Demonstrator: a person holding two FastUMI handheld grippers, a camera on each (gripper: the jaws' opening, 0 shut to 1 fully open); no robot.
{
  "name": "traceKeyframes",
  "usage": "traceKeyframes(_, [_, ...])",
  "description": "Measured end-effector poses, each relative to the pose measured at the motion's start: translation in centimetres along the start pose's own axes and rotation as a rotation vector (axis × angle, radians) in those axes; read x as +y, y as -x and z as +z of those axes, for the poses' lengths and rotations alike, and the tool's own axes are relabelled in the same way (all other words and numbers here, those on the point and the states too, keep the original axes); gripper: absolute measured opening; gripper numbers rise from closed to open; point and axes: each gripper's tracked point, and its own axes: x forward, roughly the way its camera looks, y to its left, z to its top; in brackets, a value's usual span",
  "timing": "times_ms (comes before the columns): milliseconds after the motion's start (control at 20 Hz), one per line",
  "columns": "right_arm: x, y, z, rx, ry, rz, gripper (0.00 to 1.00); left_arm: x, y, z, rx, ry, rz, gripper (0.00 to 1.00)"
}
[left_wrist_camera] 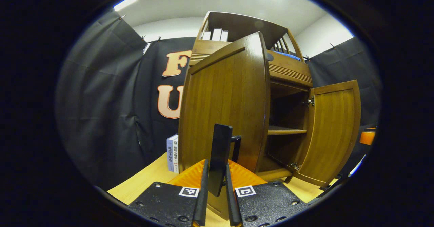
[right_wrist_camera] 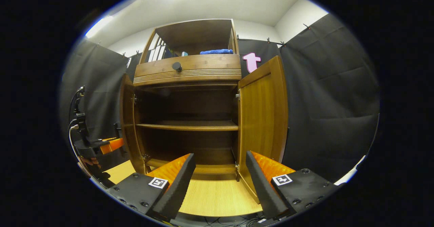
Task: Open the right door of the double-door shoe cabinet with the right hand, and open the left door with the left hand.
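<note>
Already well along: both doors of the shoe cabinet [right_wrist_camera: 190, 118] stand swung out, so what remains, as I judge it, is finishing the left door's swing and letting go cleanly.
Left door: in the left gripper view the left door [left_wrist_camera: 223, 108] fills the middle, hinged outward with its face toward the camera; its dark handle [left_wrist_camera: 219, 157] stands upright at the door's free edge.
Left gripper: the left gripper [left_wrist_camera: 215, 194] has its fingers drawn narrow around the handle, both seeming to press on it.
Right door: the right door [right_wrist_camera: 262, 118] is open, standing just right of the cabinet's mouth in the right gripper view.
Right gripper: the right gripper [right_wrist_camera: 220, 183] hangs in front of the cabinet with its fingers spread wide, holding nothing, apart from the right door's lower edge.
Interior: the shelf [right_wrist_camera: 190, 125] inside looks bare; a drawer knob [right_wrist_camera: 176, 66] sits above the opening.
Surface: the cabinet stands on a pale wooden surface [right_wrist_camera: 217, 196], with books [left_wrist_camera: 172, 152] just beside the left door.
Doing the step well: pull along the door's arc, not straight back, so the handle does not twist in the fingers; ease off near the hinge's limit, watch the books behind the door, then spread the fingers before drawing away.
</note>
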Motion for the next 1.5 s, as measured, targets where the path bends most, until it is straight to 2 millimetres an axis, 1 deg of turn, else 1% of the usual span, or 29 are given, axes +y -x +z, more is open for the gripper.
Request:
traceKeyframes(200, [0.0,-0.8,0.2,-0.003,0.002,0.008,0.97,1.7,-0.1,1.0,-0.043,-0.044,0.045,0.27])
traceKeyframes(250, [0.0,-1.1,0.1,-0.003,0.0,0.009,1.0,2.0,-0.2,1.3,-0.056,-0.049,0.051,0.27])
traceKeyframes(300, [0.0,-1.1,0.1,-0.003,-0.004,0.011,1.0,2.4,-0.2,1.5,-0.065,-0.056,0.061,0.27])
traceKeyframes(350, [0.0,-1.2,0.1,-0.002,-0.007,0.013,0.97,2.9,-0.4,1.5,-0.07,-0.063,0.074,0.27])
traceKeyframes(450, [-0.1,-1.4,0.1,-0.006,-0.009,0.013,0.96,3.7,-0.2,1.4,-0.066,-0.066,0.098,0.27])
traceKeyframes(500, [-0.2,-1.5,0.2,-0.01,-0.009,0.012,0.96,4.0,0.4,1.4,-0.065,-0.065,0.111,0.26])
traceKeyframes(550, [-0.2,-1.6,0.1,-0.01,-0.01,0.012,0.96,4.9,0.1,1.2,-0.065,-0.074,0.141,0.27])
traceKeyframes(600, [-0.2,-1.6,0.0,-0.009,-0.01,0.01,0.97,5.6,0.3,1.4,-0.064,-0.079,0.156,0.14])
traceKeyframes(750, [-0.3,-1.8,-0.1,-0.005,-0.012,0.01,0.97,5.4,0.0,1.2,-0.055,-0.066,0.116,0.15])
traceKeyframes(800, [-0.3,-2.0,0.0,-0.007,-0.012,0.012,1.0,5.3,0.0,1.1,-0.054,-0.065,0.09,0.16])
traceKeyframes(850, [-0.3,-2.0,0.0,-0.01,-0.013,0.012,0.97,5.3,0.0,1.2,-0.052,-0.062,0.064,0.29])
traceKeyframes(900, [-0.2,-2.1,0.0,-0.012,-0.012,0.015,0.96,5.2,-0.1,1.0,-0.048,-0.049,0.042,0.22])
traceKeyframes(950, [-0.2,-2.3,0.1,-0.011,-0.01,0.017,1.0,5.1,0.0,1.0,-0.046,-0.03,0.023,0.28])
traceKeyframes(1000, [-0.1,-2.4,0.1,-0.008,-0.008,0.02,0.97,4.8,-0.1,0.9,-0.04,-0.011,0.0,0.18])
traceKeyframes(1050, [-0.1,-2.4,0.1,-0.008,-0.007,0.023,0.97,4.4,-0.1,0.8,-0.041,0.005,-0.024,0.28])
traceKeyframes(1100, [0.1,-2.3,0.2,-0.009,-0.007,0.027,0.97,4.2,0.1,0.9,-0.042,0.014,-0.045,0.29])
traceKeyframes(1250, [0.2,-2.5,0.4,-0.011,0.001,0.033,0.97,3.6,0.3,1.0,-0.044,0.021,-0.094,0.29])
traceKeyframes(1350, [0.3,-2.5,0.2,-0.007,0.001,0.034,0.97,4.2,0.7,1.2,-0.059,-0.015,-0.089,0.27])
traceKeyframes(1400, [0.4,-2.5,0.2,-0.005,-0.001,0.038,0.97,4.4,0.6,1.1,-0.059,-0.024,-0.087,0.27])
traceKeyframes(1500, [0.7,-2.5,-0.1,0.001,-0.005,0.047,0.97,4.6,1.3,0.8,-0.038,-0.03,-0.074,0.27])
